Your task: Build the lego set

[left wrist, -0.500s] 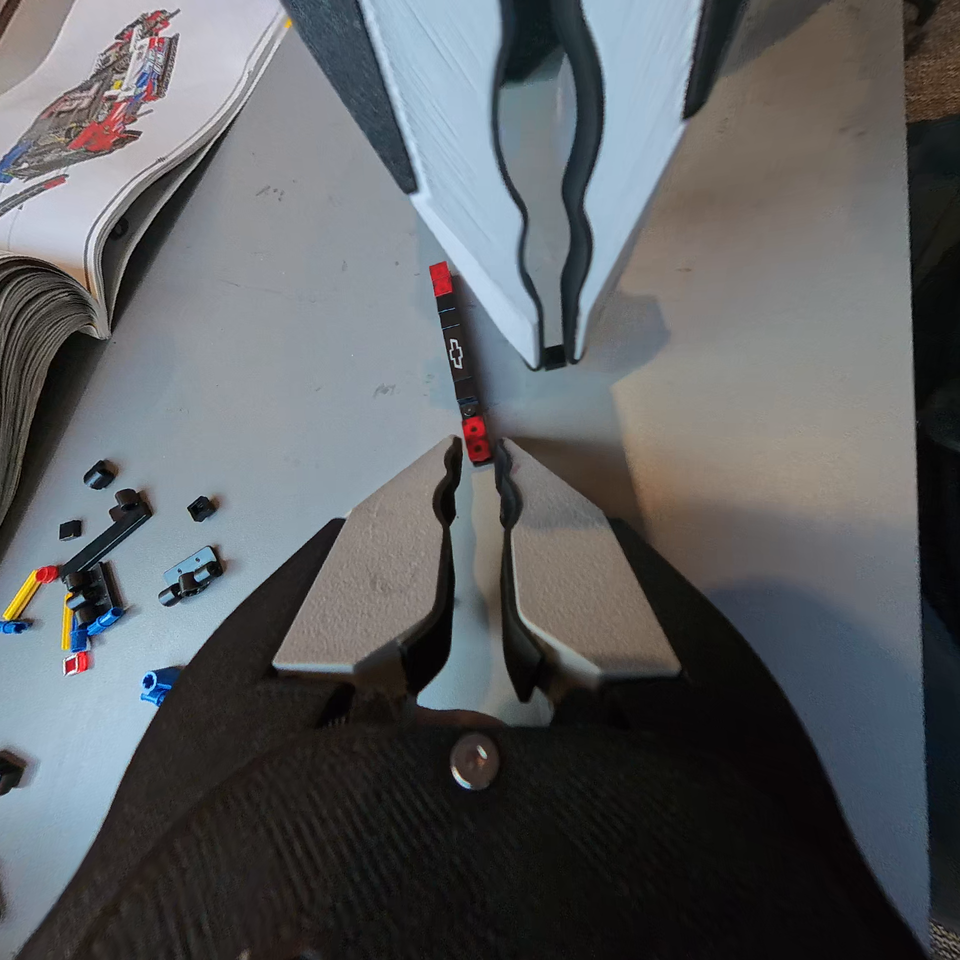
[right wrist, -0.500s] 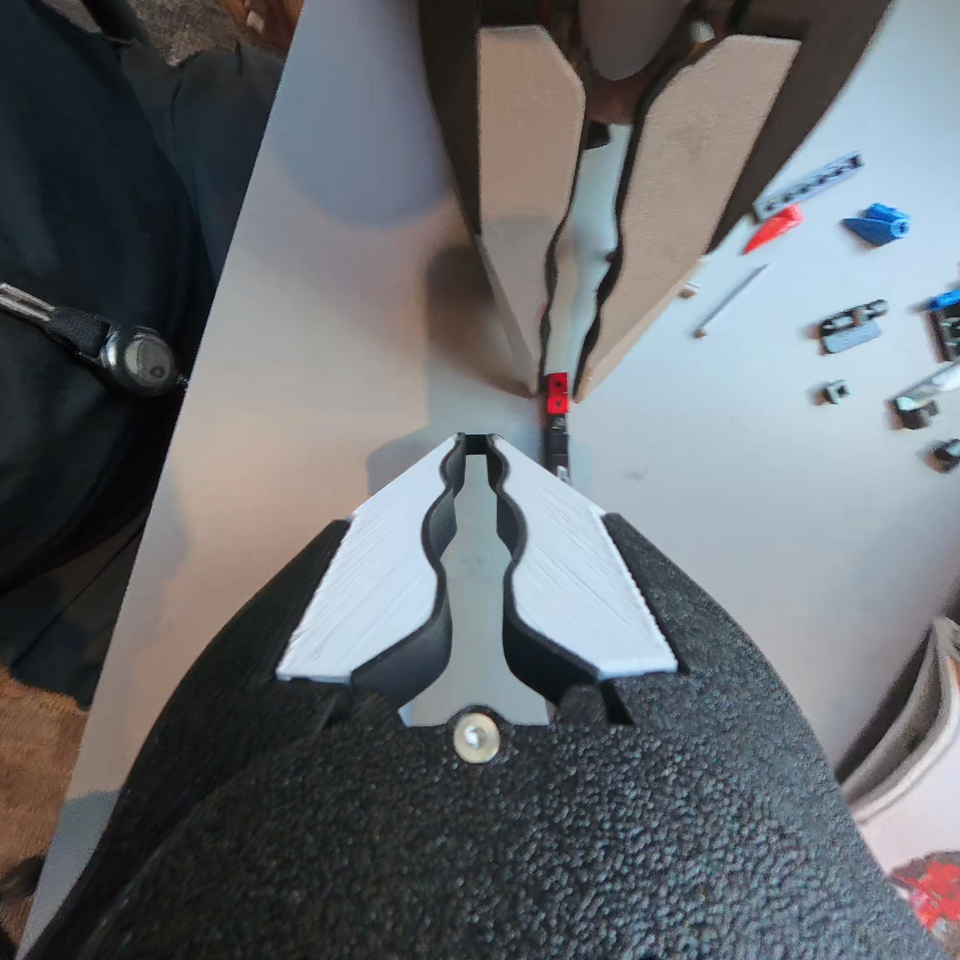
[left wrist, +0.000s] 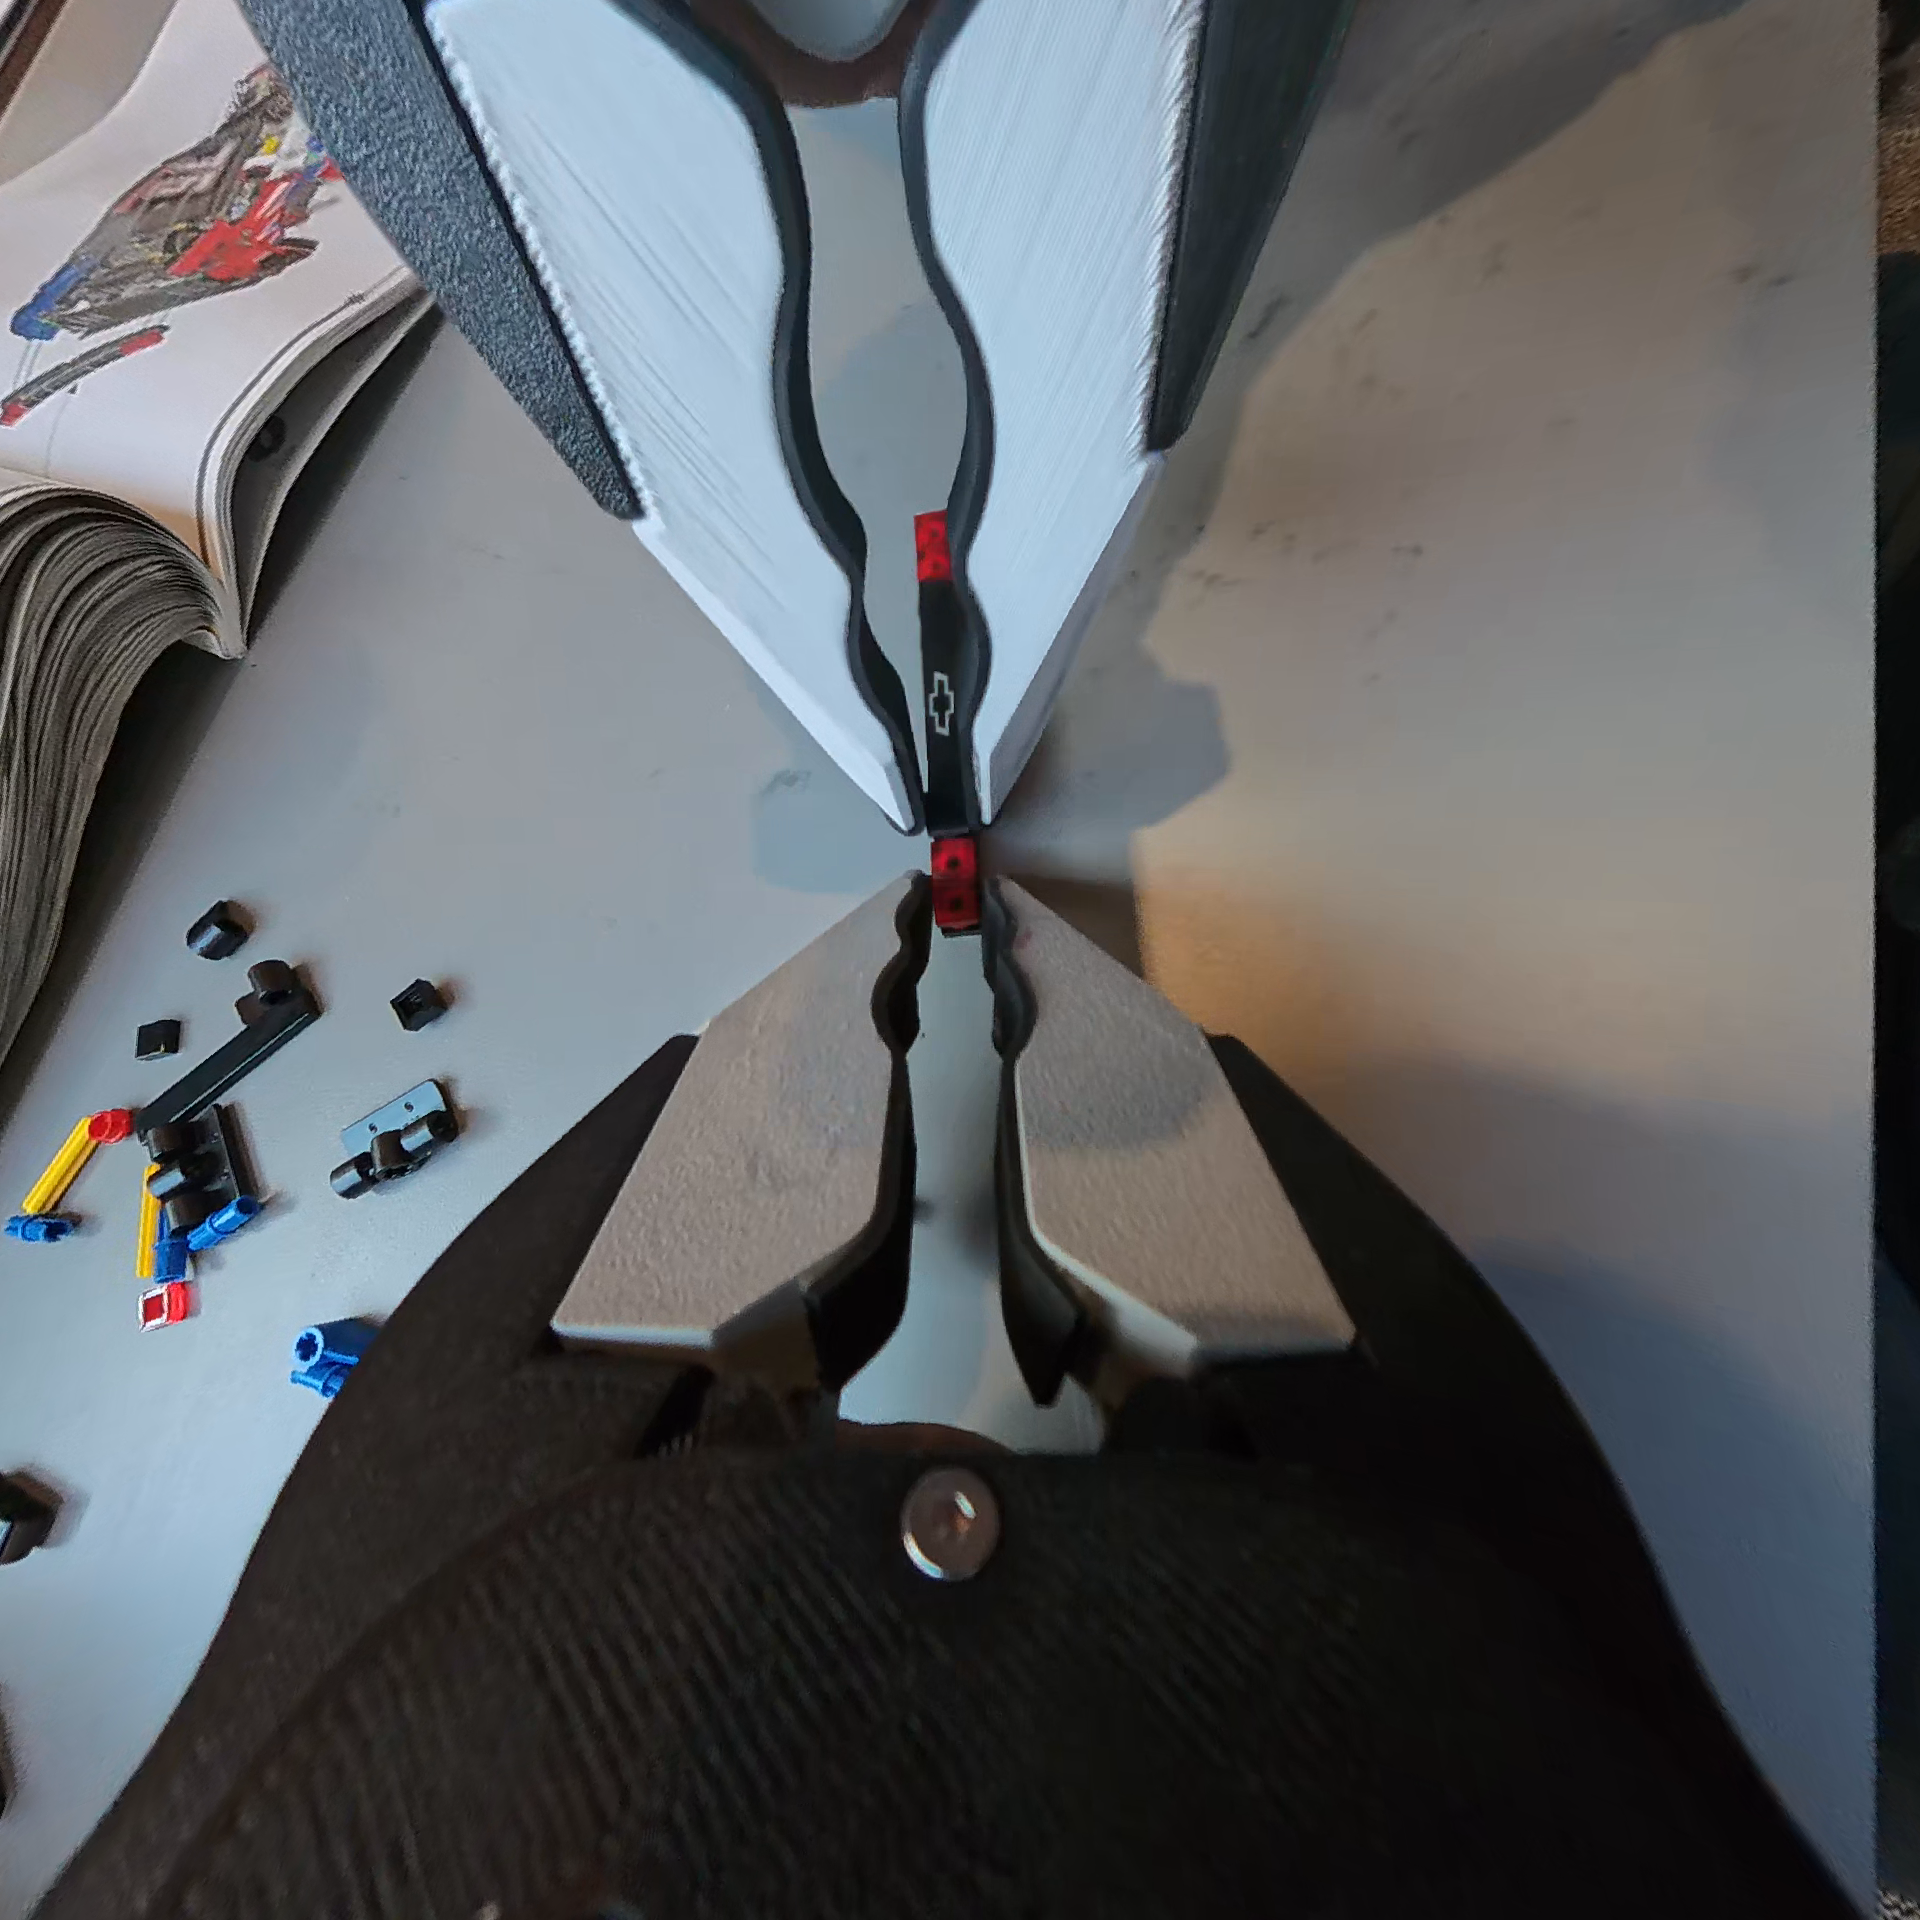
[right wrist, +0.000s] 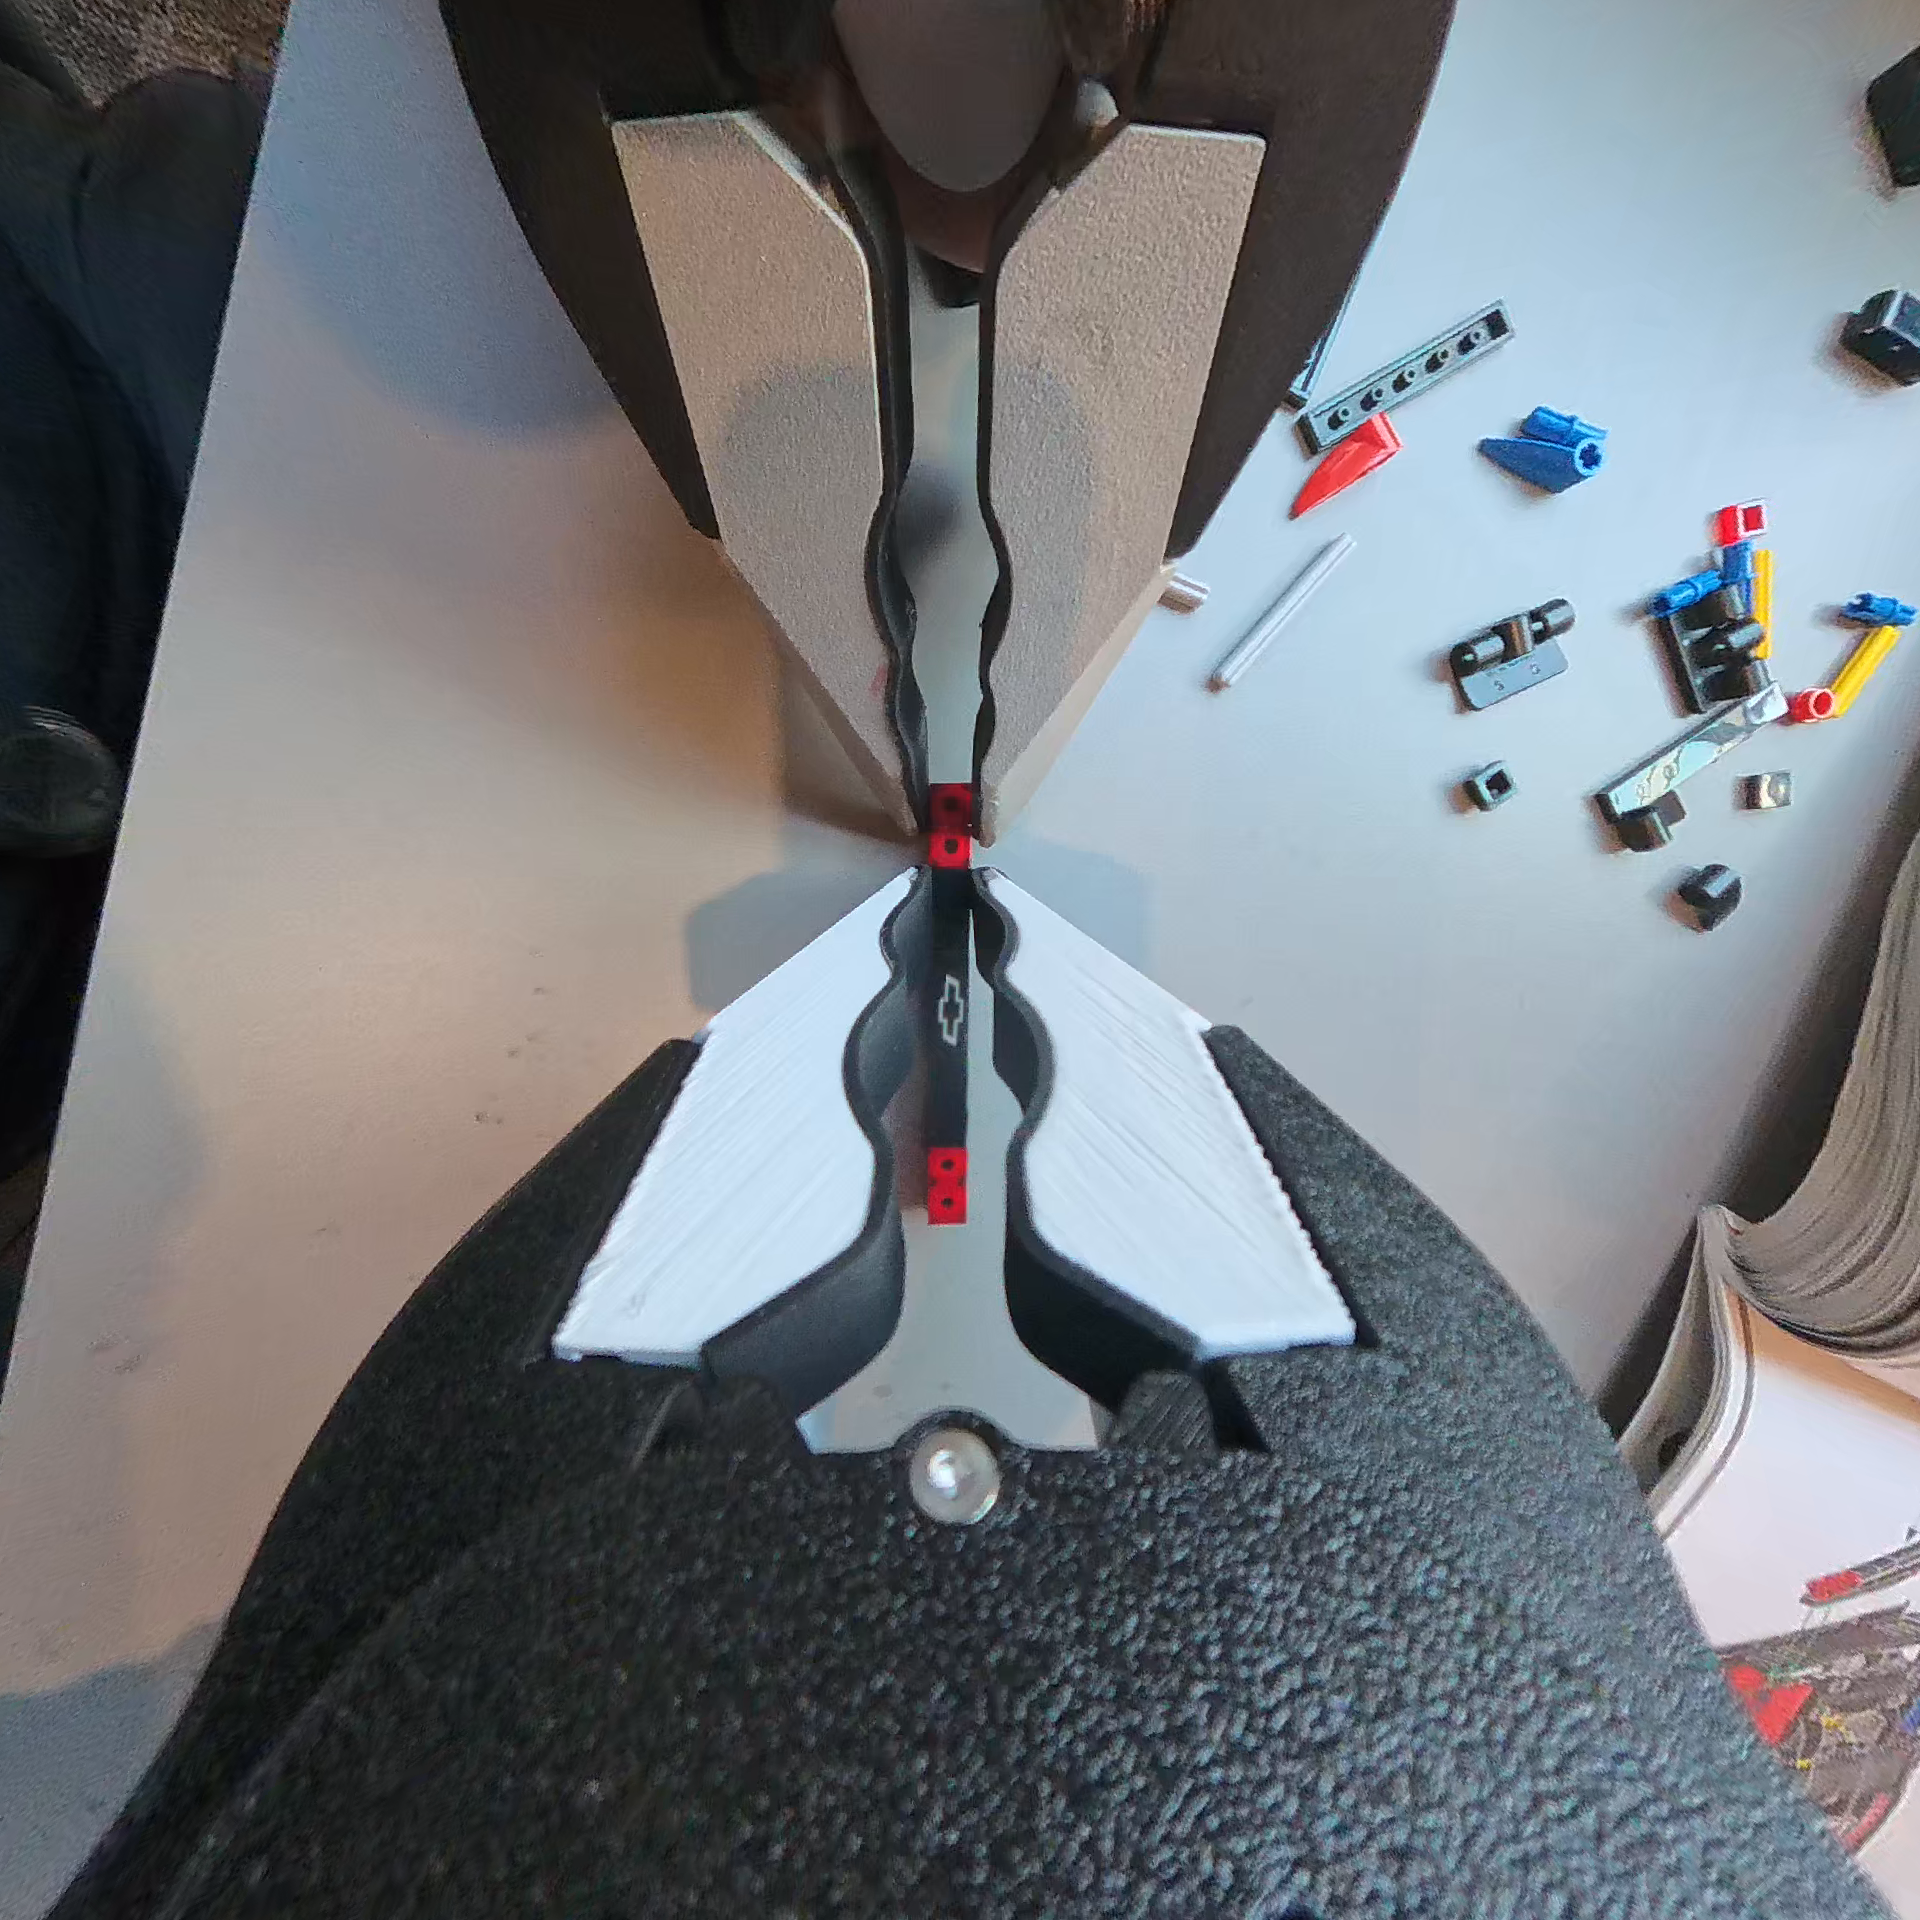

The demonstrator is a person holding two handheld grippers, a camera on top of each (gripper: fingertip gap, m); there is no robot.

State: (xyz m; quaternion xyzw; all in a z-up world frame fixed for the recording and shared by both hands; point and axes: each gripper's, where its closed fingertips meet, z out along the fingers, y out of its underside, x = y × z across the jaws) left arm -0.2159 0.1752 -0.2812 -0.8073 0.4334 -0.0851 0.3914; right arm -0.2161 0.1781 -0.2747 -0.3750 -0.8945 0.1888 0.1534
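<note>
A thin black lego strip (left wrist: 940, 634) with a red piece at each end is held above the grey table (left wrist: 1507, 935) between both grippers. My left gripper (left wrist: 954, 899), with grey fingers, is shut on the near red end (left wrist: 954, 883). My right gripper (left wrist: 948, 823), with white fingers, comes from the opposite side and is shut on the strip's black middle. In the right wrist view the strip (right wrist: 948, 1081) runs between the fingers of the right gripper (right wrist: 945, 881), its other red end (right wrist: 947, 1184) sits deep between them, and the left gripper (right wrist: 951, 826) pinches the far red end.
Loose small lego pieces (left wrist: 197, 1143) lie at the left, also at the right in the right wrist view (right wrist: 1714, 644). An open instruction booklet (left wrist: 156, 312) lies beyond them. The table edge (left wrist: 1870, 935) is at the right. A person's dark clothing (right wrist: 104, 520) is past it. Left and right tips are no more than a few centimetres apart.
The right gripper, which was shut beside the strip, now has the strip between its fingers and is shut on it. The left gripper still holds the red end.
</note>
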